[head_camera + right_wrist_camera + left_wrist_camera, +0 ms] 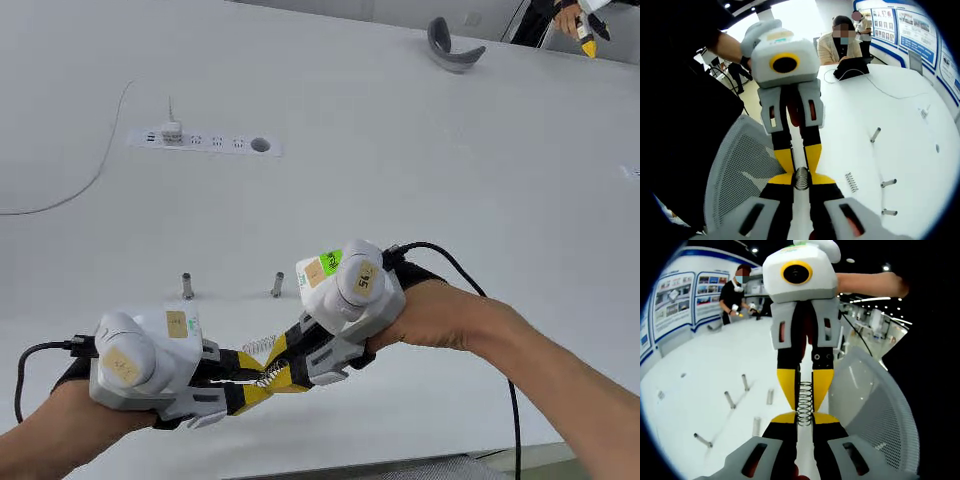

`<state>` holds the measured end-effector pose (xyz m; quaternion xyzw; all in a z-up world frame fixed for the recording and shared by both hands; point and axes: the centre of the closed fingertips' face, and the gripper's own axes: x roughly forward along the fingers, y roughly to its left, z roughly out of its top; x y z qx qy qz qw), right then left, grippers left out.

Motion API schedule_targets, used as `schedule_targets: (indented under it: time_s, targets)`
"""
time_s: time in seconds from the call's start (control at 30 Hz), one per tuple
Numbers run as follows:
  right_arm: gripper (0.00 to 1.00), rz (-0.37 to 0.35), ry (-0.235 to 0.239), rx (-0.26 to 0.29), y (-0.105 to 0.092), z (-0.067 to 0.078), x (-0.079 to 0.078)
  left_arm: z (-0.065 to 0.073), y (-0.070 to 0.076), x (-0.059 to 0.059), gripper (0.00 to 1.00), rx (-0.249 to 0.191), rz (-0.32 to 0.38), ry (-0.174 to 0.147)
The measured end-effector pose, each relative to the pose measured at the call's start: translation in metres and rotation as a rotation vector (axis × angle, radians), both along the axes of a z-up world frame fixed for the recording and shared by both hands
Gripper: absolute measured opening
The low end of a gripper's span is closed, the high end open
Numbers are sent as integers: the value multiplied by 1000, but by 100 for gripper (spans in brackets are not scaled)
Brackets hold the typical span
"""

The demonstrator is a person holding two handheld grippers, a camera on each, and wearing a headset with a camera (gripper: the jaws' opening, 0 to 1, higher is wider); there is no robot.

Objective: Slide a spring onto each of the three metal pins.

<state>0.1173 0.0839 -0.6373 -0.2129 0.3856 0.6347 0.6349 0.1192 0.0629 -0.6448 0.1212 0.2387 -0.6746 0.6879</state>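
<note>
Left tool [255, 380] and right tool [282, 364] meet tip to tip over the near edge of the worktop [400, 150] in the head view. Both are closed on one spring [268, 374] between them. A loose spring [257, 346] lies on the worktop just behind the tips. Two pins [187, 285] stand upright further back, apart from each other, and a power strip [205, 141] lies well behind them.

In the left gripper view my own yellow tips pinch the near end of the spring [804, 410]. The right tool [805, 397] reaches down from the top with its jaws pressed on both sides of the coils. Pins [745, 382] stand on the worktop at the left.

In the right gripper view the spring [801, 178] sits end-on between my tips, and the left tool [799, 167] faces me. The loose spring [851, 182] lies to the right of the tips, near three bare pins [875, 134].
</note>
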Motion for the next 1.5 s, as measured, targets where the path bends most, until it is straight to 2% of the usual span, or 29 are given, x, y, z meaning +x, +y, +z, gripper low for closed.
schedule_targets:
  time_s: [0.13,0.2,0.37,0.4,0.43,0.5,0.63,0.7,0.77,0.9,1.13,1.2,1.5]
  targets:
    - [12,-4,1,-3,5,-5,0,-5,5,0,11,4,27,8]
    - [12,-12,6,-3,6,-7,1,-11,9,3,13,5,52,26]
    - [12,-44,8,3,9,-9,4,-21,24,4,14,34,92,33]
    - [12,-44,7,5,9,-10,4,-23,26,4,14,37,101,42]
    - [12,-40,4,7,9,-11,3,-26,31,5,14,40,127,67]
    - [12,-42,3,4,8,-13,3,-28,36,8,15,34,150,74]
    - [12,-75,5,-16,4,-20,7,-35,49,15,16,49,208,79]
    - [12,-87,-2,-27,3,-23,9,-36,53,16,15,46,227,97]
    - [12,-90,-17,-42,0,-27,11,-41,59,18,16,58,252,94]
    - [12,-93,-17,-56,-2,-32,14,-46,68,24,18,70,302,102]
    - [12,-130,-34,-100,-7,-41,29,-50,86,41,24,74,402,101]
    - [12,-122,-54,-117,-8,-43,34,-49,91,47,24,73,433,95]
    - [12,-113,-65,-139,-3,-51,50,-51,108,66,31,66,533,101]
